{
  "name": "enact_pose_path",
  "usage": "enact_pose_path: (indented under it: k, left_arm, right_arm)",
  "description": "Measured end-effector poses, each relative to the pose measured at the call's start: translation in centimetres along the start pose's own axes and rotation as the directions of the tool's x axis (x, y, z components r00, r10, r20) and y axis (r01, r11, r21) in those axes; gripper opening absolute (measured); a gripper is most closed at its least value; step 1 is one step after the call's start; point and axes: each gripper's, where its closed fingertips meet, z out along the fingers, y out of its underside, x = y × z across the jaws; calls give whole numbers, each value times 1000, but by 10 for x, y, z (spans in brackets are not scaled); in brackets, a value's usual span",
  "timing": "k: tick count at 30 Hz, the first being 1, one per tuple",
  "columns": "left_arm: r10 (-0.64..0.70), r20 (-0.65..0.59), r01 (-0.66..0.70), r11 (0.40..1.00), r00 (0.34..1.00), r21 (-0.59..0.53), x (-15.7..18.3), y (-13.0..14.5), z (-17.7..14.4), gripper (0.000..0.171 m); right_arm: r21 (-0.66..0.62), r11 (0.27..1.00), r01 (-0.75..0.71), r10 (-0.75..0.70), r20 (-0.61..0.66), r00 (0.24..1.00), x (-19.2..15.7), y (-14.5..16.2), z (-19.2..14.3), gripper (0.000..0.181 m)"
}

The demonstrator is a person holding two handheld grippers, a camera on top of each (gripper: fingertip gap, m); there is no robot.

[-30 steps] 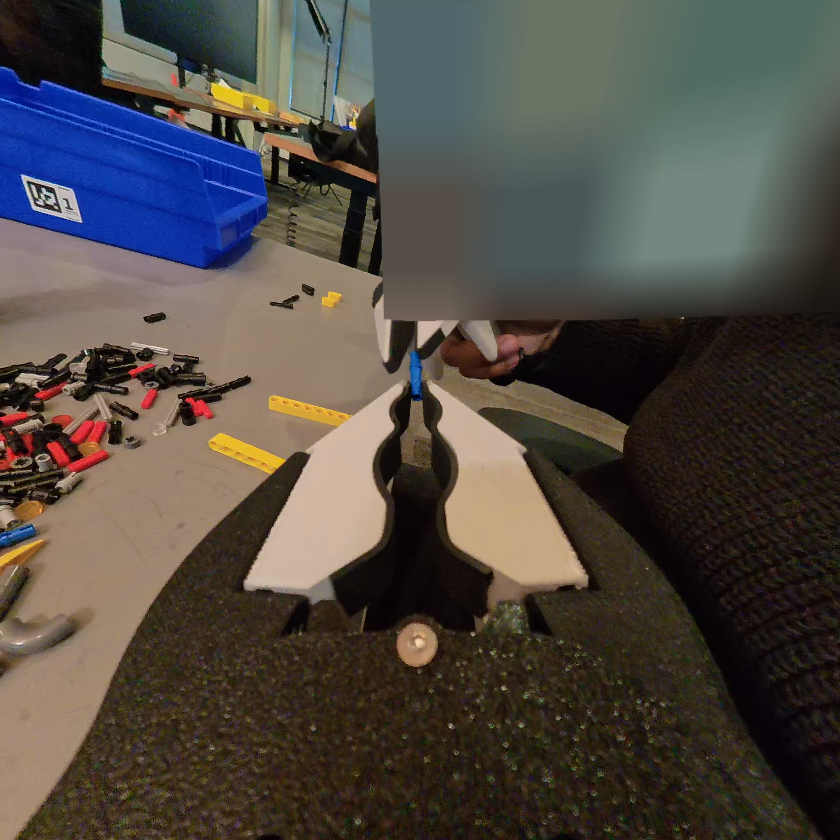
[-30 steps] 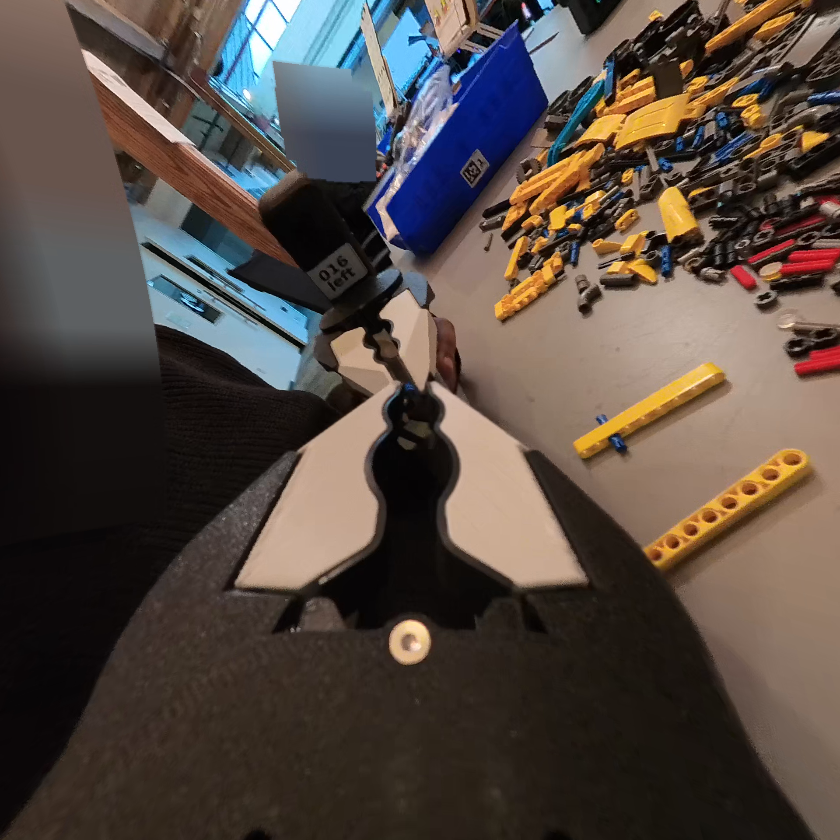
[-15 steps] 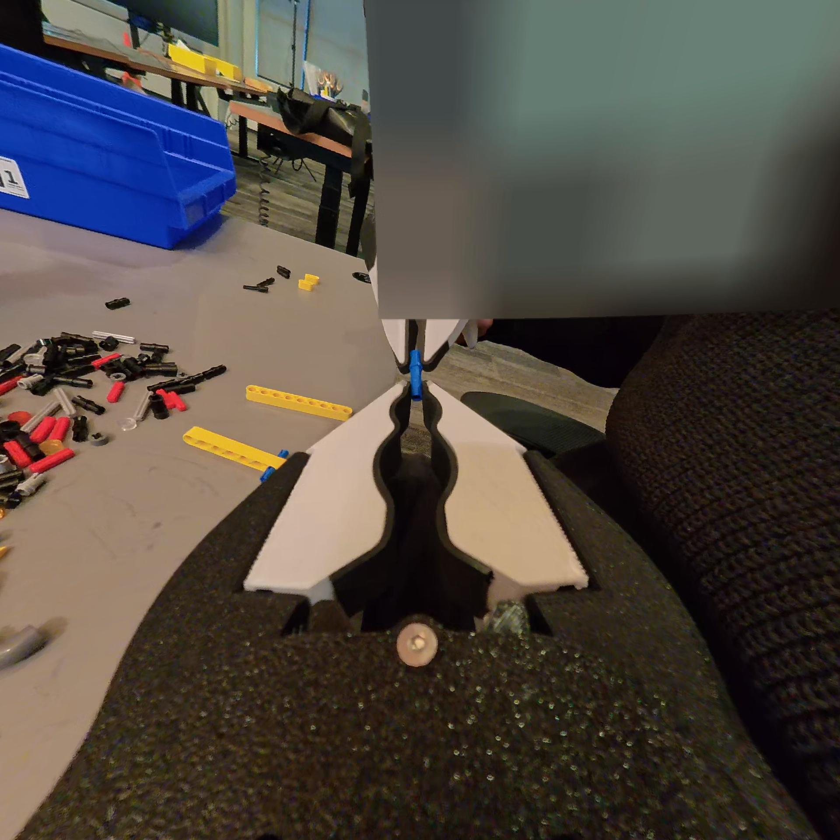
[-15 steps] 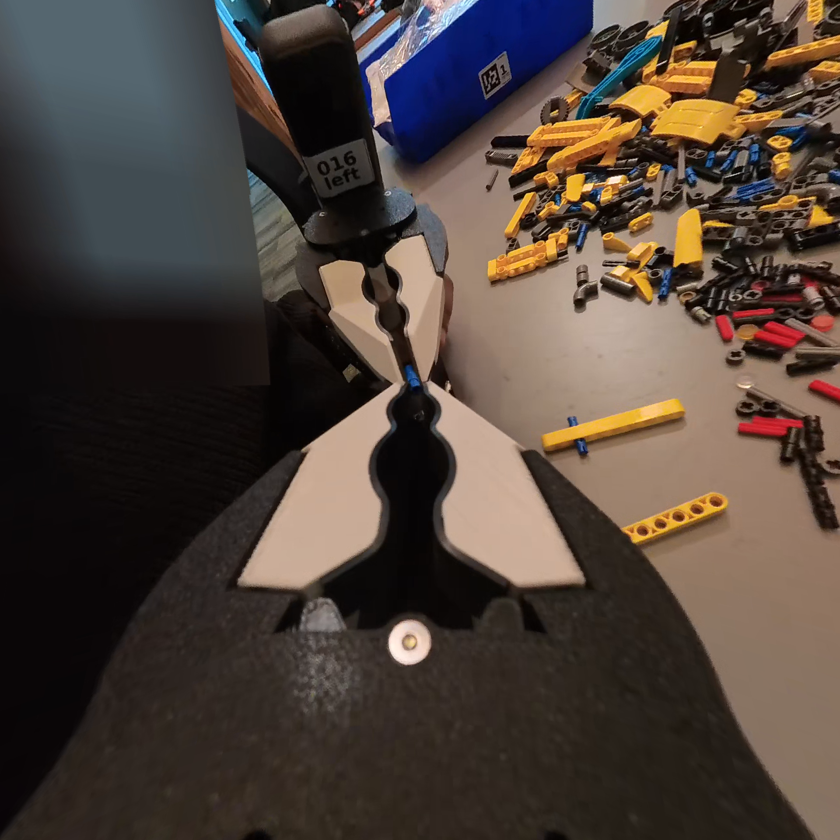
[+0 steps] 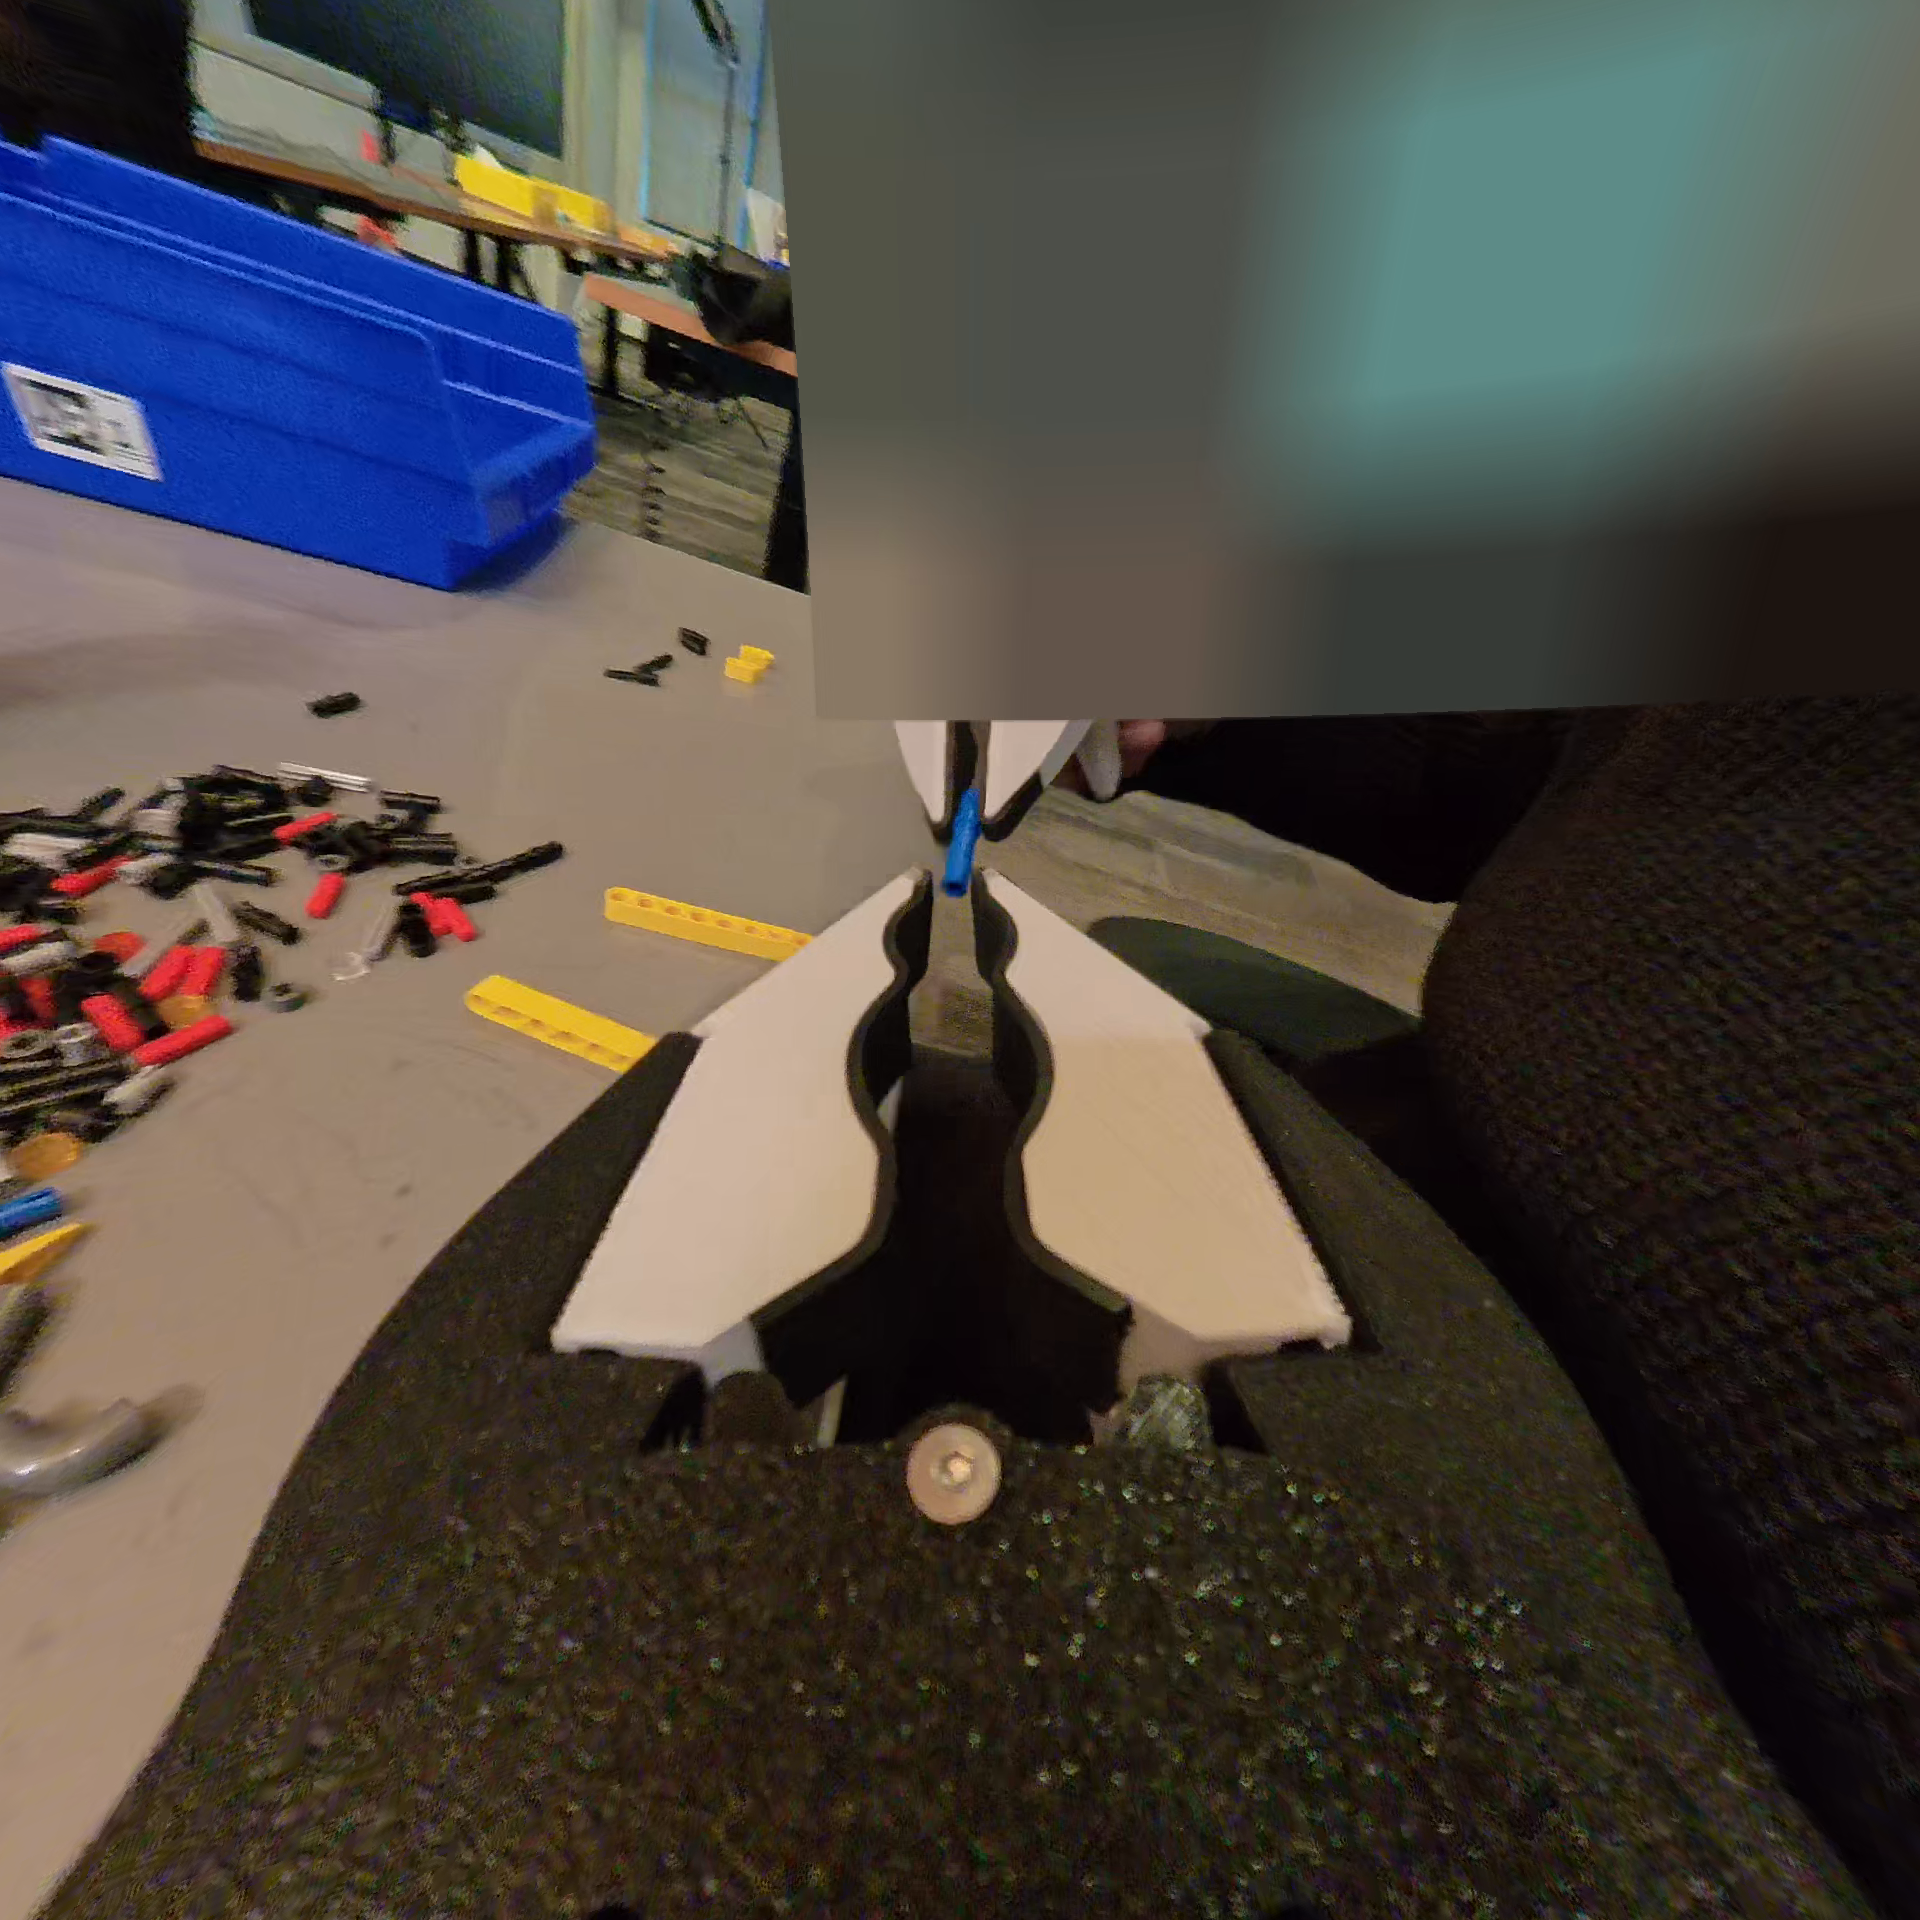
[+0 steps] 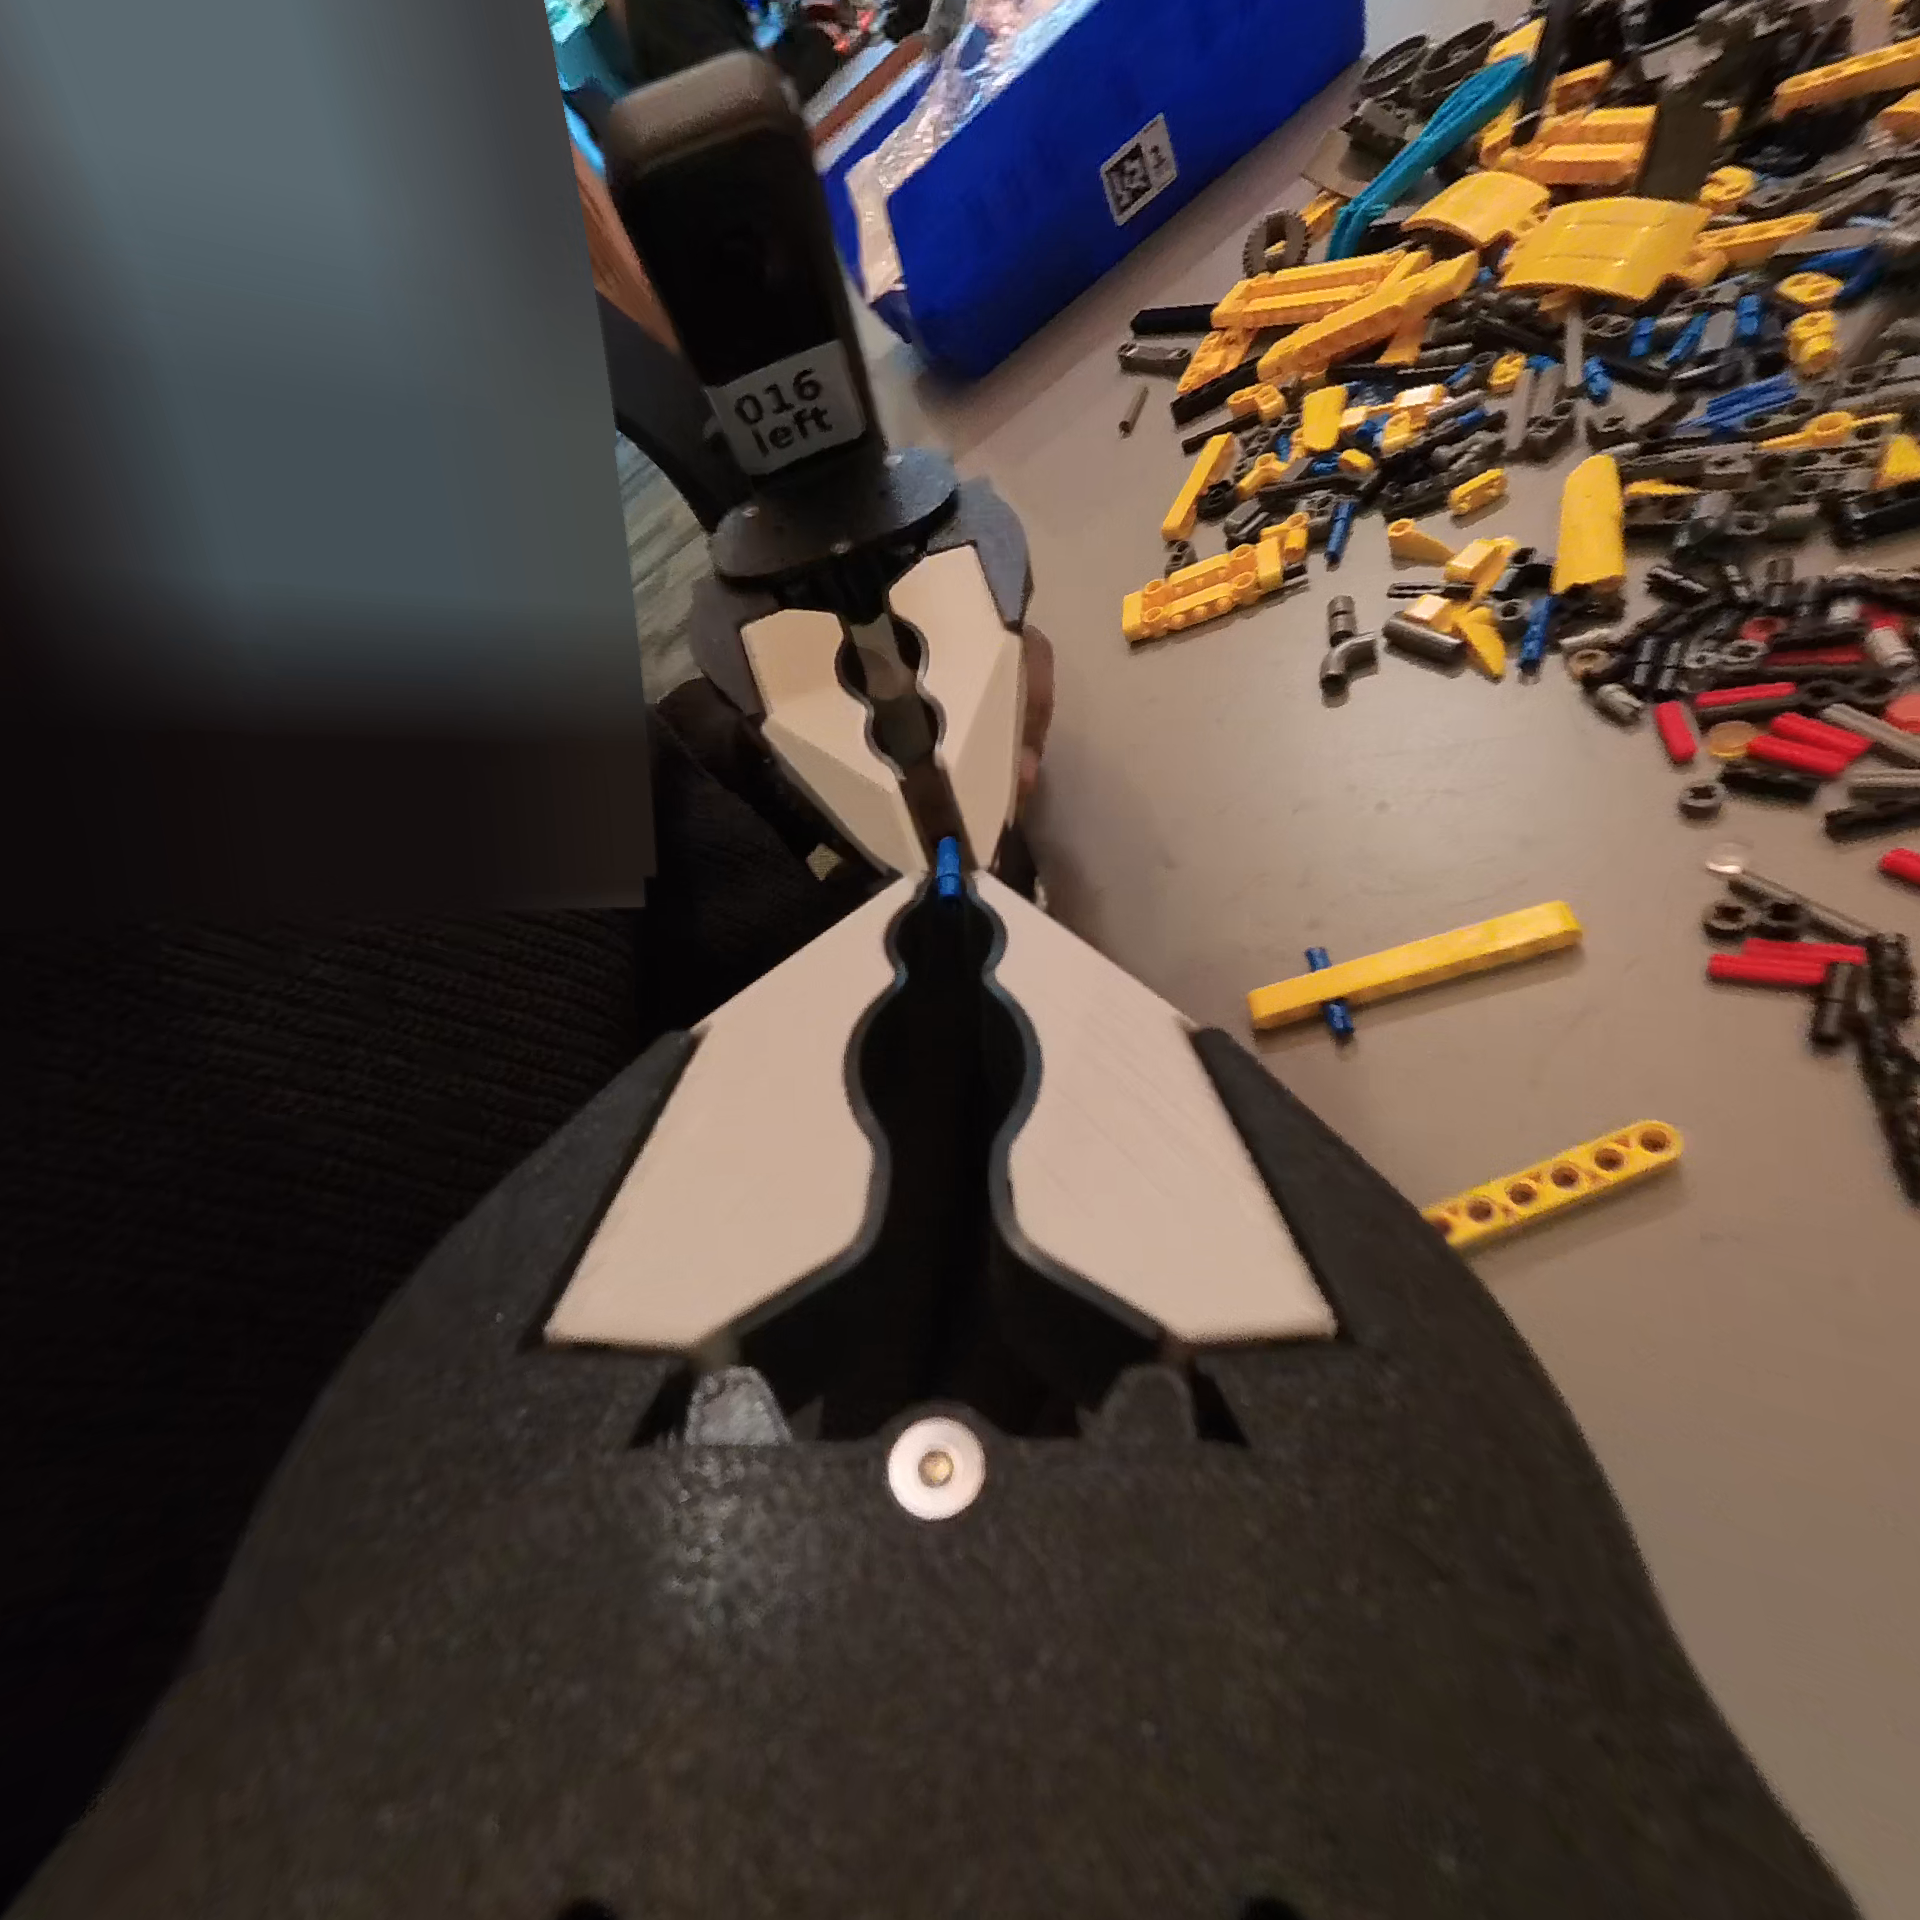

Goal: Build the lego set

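Note:
A small blue pin (image 5: 962,836) is held in the air between the two grippers, which meet tip to tip above the near edge of the grey table (image 5: 416,1143). My right gripper (image 6: 945,883) is shut on the pin (image 6: 948,868); in the left wrist view it (image 5: 971,816) comes in from above with the pin hanging from its tips. My left gripper (image 5: 954,883) has its white fingers slightly parted around the pin's lower end. It also shows in the right wrist view (image 6: 943,831), facing mine with its jaws apart.
A blue bin (image 5: 260,395) stands at the back. Two yellow beams (image 6: 1423,961) (image 6: 1558,1179) lie near the grippers, one with a blue pin through it. Piles of red, black and yellow parts (image 6: 1558,312) (image 5: 156,935) cover the table. A dark knitted sleeve (image 5: 1662,1143) is at the right. Less than 4 cm separates the two grippers' tips.
My left gripper was shut on the blue pin and has now opened a little. The pin now sits in my right gripper's tips. Both views have shifted slightly.

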Motion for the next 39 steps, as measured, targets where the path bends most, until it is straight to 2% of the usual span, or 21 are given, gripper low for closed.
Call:
enact_pose_path:
  k: [2,3,6,8,13,21,26,39]
  left_arm:
    - [0,87,-1,1000,996,5,-15,-1,-3,13]
    - [-13,130,12,1000,991,2,-23,-1,-4,14]
    - [-64,198,71,997,978,-31,-38,6,-7,14]
    - [-82,206,92,995,975,-44,-41,9,-6,14]
    - [-93,225,105,993,970,-44,-45,10,-8,14]
    - [-211,197,206,978,957,46,-52,2,-19,14]
    - [-265,174,253,964,948,87,-55,-3,-23,14]
    - [-263,172,252,964,949,83,-55,-2,-22,14]
  right_arm:
    - [-24,1000,-7,4,-103,995,15,0,-11,5]
    - [-55,998,-5,-6,-193,981,28,2,-19,5]
    - [-255,967,0,-121,-458,881,66,22,-50,5]
    - [-388,922,-7,-210,-515,831,74,34,-58,5]
    - [-607,795,8,-372,-477,796,80,53,-50,5]
    - [-750,662,1,-444,-390,807,83,58,-43,5]
    - [-796,605,-10,-454,-355,818,84,58,-41,5]
    - [-856,516,-44,-448,-313,837,83,58,-37,5]
